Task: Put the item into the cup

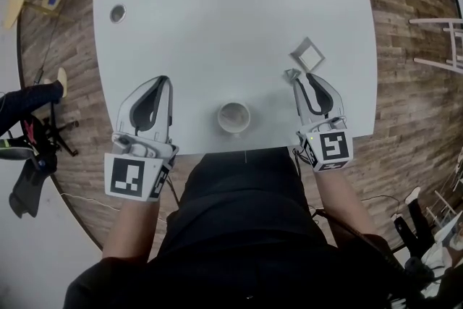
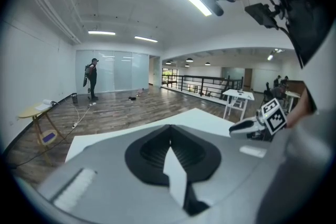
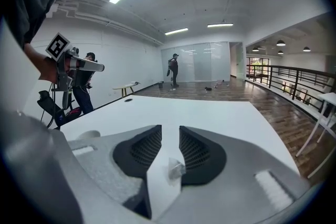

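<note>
The small, pale, translucent crumpled item [image 3: 176,169] lies on the white rectangular surface [image 1: 217,18], in the gap between the jaws of the right hand-held gripper [image 3: 170,131]. It sits close against the inner edge of the right-hand black ribbed pad. The two pads stand apart with the bare surface showing between them, so this hand-held gripper is open and the item is not pinched. In the head view the item [image 1: 292,74] shows as a small grey speck at the tip of the right hand-held gripper [image 1: 300,79], towards the right part of the surface.

The round white cup [image 1: 234,117] stands upright near the front edge of the surface. It is to the left of the item, well apart from it, and between the two grippers. A small white square piece with a grey edge [image 1: 308,53] lies just beyond the item, turned corner-on.

The left hand-held gripper [image 1: 163,81] is on the far side of the cup, over the left front part of the surface. In the left gripper view its black pads [image 2: 157,152] meet at the tips with nothing between them, so it is closed and empty.

A wooden floor [image 1: 405,18] surrounds the surface. In the right gripper view a person [image 3: 172,68] stands far off by a glass wall.
</note>
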`<state>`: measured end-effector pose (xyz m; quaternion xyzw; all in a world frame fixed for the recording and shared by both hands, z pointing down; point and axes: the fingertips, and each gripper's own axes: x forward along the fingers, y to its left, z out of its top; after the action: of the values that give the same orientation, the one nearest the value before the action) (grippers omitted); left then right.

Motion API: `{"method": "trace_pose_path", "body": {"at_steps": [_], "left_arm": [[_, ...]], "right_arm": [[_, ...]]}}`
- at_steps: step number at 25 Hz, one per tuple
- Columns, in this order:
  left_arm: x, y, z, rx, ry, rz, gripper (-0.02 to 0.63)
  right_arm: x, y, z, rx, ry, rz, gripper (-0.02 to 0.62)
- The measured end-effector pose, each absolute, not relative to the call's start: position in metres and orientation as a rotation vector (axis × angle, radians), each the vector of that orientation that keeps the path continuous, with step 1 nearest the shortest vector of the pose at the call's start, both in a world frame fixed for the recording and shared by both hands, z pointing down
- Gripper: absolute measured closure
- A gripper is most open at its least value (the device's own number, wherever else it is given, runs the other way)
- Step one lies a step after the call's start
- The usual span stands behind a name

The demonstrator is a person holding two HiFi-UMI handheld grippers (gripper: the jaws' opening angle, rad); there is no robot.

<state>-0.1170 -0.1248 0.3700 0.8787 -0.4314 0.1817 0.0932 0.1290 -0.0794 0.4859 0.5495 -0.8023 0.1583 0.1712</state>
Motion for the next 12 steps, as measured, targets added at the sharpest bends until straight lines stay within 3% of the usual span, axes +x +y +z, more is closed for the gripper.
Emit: {"method": "trace_pose_path", "body": {"at_steps": [12], "left_arm": [[-0.114,-0.122,0.383,2.559,-1.245,0.569,0.607]], "right_arm": [[0.129,-0.077,0.508,1.535,-2.247,0.499,0.479]]}}
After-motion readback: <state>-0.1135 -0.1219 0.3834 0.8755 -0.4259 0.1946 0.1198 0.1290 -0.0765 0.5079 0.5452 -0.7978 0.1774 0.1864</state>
